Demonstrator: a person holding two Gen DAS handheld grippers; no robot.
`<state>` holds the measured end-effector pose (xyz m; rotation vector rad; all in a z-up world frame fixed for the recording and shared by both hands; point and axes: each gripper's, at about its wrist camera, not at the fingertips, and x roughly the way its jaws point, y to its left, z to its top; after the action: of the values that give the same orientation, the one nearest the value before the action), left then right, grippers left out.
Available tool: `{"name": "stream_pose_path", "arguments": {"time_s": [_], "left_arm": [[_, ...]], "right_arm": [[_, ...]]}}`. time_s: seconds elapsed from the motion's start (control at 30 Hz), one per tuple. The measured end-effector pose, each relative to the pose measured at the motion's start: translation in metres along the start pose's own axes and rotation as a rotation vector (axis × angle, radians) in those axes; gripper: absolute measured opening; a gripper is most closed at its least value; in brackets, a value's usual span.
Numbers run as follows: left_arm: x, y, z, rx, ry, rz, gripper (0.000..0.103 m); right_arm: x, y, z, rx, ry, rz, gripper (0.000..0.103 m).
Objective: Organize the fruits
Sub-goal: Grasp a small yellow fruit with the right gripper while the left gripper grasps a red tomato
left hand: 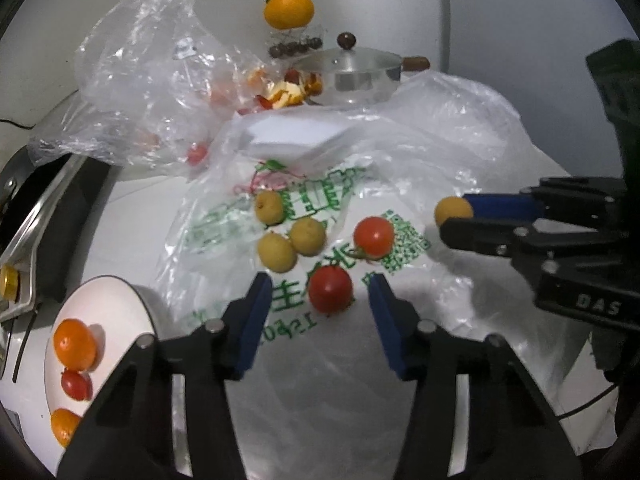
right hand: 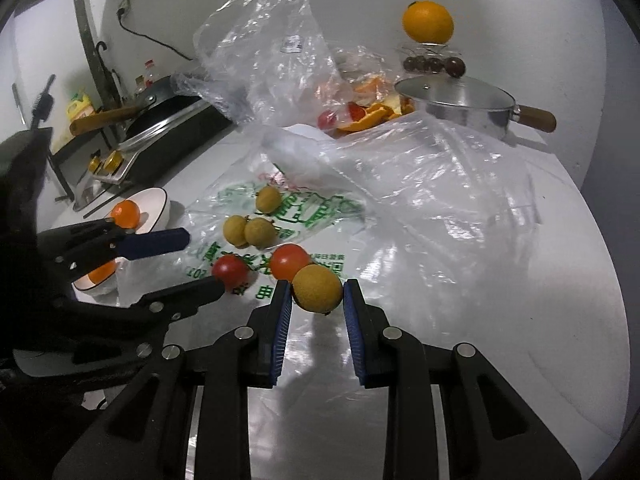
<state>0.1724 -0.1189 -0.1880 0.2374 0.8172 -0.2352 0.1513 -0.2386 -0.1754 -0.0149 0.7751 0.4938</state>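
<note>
My left gripper (left hand: 320,285) stands open over a printed plastic bag (left hand: 224,232), its blue pads (left hand: 256,320) on either side of a red cherry tomato (left hand: 331,289) without touching it. A second tomato (left hand: 374,236) and three yellow-brown longans (left hand: 277,255) lie just beyond. My right gripper (right hand: 317,300) is shut on another longan (right hand: 318,288), held above the bag, and shows at the right of the left wrist view (left hand: 456,216). A white bowl (left hand: 120,282) at the left holds two small oranges (left hand: 75,344) and a tomato (left hand: 75,384).
A crumpled clear bag (left hand: 136,60) and orange peel (left hand: 286,94) lie at the back. A lidded steel pot (left hand: 360,72) with a wooden handle stands behind, and a large orange (left hand: 289,8) sits on a stand. A stove with a pan (right hand: 160,120) is at the left.
</note>
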Motion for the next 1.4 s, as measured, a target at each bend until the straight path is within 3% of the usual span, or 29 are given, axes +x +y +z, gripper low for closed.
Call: {"name": "stream_pose_path", "arguments": {"time_s": [0.47, 0.9, 1.4], "left_arm": [[0.025, -0.009, 0.003, 0.03, 0.053, -0.031, 0.027], [-0.008, -0.005, -0.006, 0.028, -0.004, -0.075, 0.027], [-0.05, 0.028, -0.02, -0.024, -0.073, -0.058, 0.027]], "right_arm": [[0.001, -0.01, -0.002, 0.018, -0.001, 0.001, 0.028], [-0.008, 0.01, 0.003, -0.015, -0.014, -0.011, 0.029], [-0.016, 0.062, 0.01, -0.086, -0.023, -0.006, 0.028]]}}
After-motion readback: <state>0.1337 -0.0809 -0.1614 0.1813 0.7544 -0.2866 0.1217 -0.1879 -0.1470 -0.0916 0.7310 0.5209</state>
